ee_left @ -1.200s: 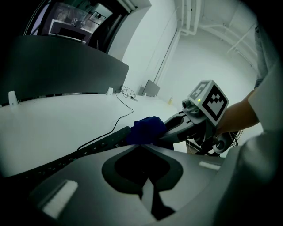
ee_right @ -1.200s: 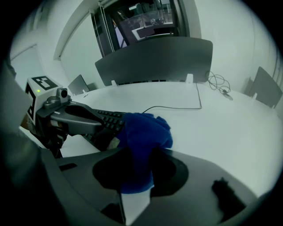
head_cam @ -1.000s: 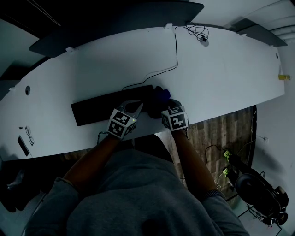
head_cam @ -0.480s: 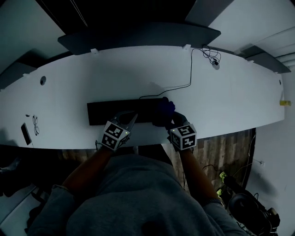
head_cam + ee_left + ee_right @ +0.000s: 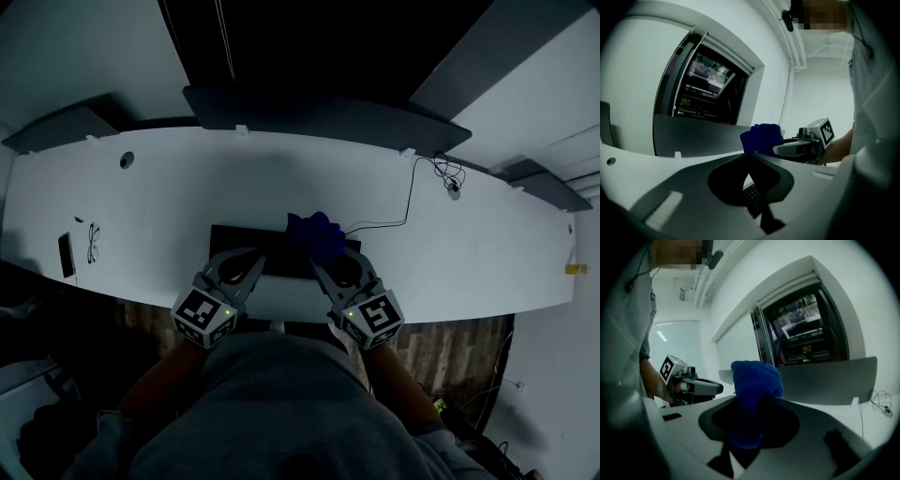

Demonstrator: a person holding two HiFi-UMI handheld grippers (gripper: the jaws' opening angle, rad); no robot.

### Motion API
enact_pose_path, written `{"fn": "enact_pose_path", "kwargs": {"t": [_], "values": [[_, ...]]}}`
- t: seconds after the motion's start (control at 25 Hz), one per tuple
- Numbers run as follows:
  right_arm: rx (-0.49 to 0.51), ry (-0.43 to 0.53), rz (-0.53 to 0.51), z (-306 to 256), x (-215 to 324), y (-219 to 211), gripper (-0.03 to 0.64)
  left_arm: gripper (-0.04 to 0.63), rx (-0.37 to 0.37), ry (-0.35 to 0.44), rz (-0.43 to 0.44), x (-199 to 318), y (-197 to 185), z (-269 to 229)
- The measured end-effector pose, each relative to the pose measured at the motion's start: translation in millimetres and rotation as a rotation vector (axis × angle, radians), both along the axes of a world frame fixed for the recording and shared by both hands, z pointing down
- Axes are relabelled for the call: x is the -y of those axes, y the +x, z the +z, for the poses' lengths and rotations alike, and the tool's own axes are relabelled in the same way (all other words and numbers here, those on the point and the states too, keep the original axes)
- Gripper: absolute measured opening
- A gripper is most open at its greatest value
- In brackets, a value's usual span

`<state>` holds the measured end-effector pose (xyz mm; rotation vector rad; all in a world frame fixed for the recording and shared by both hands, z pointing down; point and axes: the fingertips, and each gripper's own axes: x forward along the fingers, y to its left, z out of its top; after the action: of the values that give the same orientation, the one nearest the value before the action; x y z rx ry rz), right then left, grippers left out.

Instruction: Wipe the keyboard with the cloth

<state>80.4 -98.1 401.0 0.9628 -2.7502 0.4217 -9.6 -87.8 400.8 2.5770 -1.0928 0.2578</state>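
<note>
The right gripper [image 5: 322, 255], jaws clamped on the bunched blue cloth [image 5: 316, 233], holds it over the right half of the black keyboard [image 5: 274, 246]. The left gripper [image 5: 251, 256], jaws together and empty, sits over the left half. Wiping appears barely begun, with most keys left to do. The white curved counter [image 5: 469, 253] stands in a dim room

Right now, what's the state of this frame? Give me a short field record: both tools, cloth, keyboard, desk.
left tool: jaws together, holding nothing, above the keyboard's near edge
right tool: shut on the cloth
cloth: blue, bunched, over the keyboard's right part
keyboard: black, flat on the desk
desk: white
cloth touching keys: cannot tell
</note>
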Motion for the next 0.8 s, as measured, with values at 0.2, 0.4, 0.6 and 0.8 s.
{"fn": "enact_pose_path", "kwargs": {"t": [0.2, 0.4, 0.6, 0.8], "values": [[0.032, 0.144, -0.065, -68.2, 7.1, -25.1, 0.124, 0.008, -0.018, 0.111, -0.013, 1.0, -7.8, -57.9], [-0.003, 0.242, -0.099, -104.4, 7.3, -36.8, 0.124, 0.008, -0.04, 0.169, -0.002, 0.0, -7.0, -90.5], [-0.019, 0.249, -0.099, -101.4, 10.4, -37.4, 0.124, 0.008, -0.052, 0.148, 0.013, 0.1, -1.5, -88.9], [-0.032, 0.245, -0.08, -97.2, 11.1, -36.9, 0.124, 0.008, -0.055, 0.137, 0.013, 0.6, -2.5, -82.6]]}}
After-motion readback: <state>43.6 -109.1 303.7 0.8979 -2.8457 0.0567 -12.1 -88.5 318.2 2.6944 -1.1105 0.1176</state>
